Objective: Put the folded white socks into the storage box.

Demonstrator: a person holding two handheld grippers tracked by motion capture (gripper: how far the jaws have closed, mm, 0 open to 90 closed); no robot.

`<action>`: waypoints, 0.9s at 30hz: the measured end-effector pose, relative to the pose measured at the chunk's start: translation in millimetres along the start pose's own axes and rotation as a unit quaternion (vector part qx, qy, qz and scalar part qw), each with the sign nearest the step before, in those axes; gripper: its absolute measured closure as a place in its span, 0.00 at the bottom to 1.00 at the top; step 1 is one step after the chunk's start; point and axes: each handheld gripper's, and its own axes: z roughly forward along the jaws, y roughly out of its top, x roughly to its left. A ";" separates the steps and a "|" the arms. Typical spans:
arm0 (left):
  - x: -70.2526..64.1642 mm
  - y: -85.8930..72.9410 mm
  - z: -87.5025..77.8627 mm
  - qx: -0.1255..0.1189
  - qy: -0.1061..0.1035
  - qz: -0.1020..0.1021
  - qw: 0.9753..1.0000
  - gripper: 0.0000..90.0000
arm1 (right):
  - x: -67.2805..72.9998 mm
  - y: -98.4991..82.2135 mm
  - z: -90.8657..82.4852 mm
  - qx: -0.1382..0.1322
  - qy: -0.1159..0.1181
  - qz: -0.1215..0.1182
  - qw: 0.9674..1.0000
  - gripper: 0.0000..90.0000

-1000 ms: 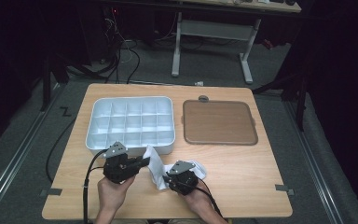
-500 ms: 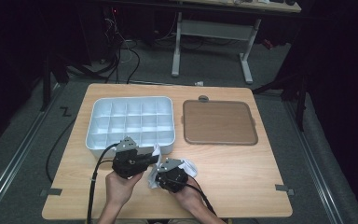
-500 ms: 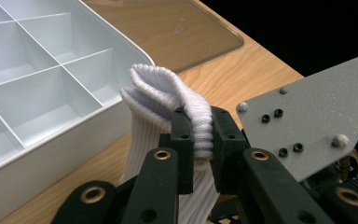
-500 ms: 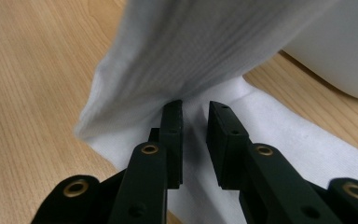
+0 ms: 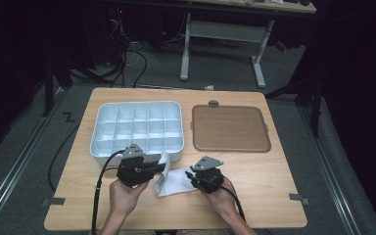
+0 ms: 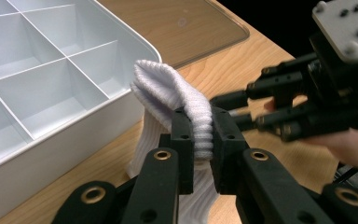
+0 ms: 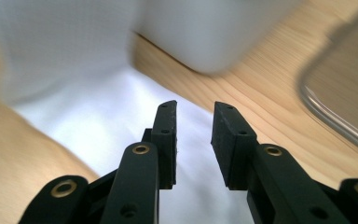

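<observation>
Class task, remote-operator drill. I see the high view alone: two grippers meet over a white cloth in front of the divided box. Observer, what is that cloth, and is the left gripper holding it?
Observer: It is a ribbed white sock; the left gripper is shut on its folded edge.
Operator: And the right gripper?
Observer: The right gripper has just been opening; nothing sits between its jaws, and the sock lies under them.
Operator: Is the sock inside the box?
Observer: No, it hangs just outside the white box, down to the table.

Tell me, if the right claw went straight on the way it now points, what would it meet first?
Probably the white sock lying just ahead of the open right claw; beyond it stands the white compartment tray. Depth is unclear in that blurred view.
</observation>
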 end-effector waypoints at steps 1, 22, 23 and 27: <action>-0.1 -0.5 0.5 0.001 0.000 0.001 1.000 0.91 | 0.0 0.0 0.0 0.000 0.000 0.000 1.000 0.79; -8.6 -6.9 10.6 0.017 0.006 0.022 1.000 0.91 | -24.1 -36.9 0.4 0.040 -0.009 0.026 0.999 0.85; -9.1 -7.7 11.2 0.020 0.005 0.024 0.999 0.91 | -23.3 -37.6 0.6 0.039 -0.008 0.027 0.999 0.87; -10.9 -12.2 14.8 0.029 0.002 0.026 0.999 0.91 | -20.3 -38.9 -0.3 0.034 0.000 0.032 0.999 0.90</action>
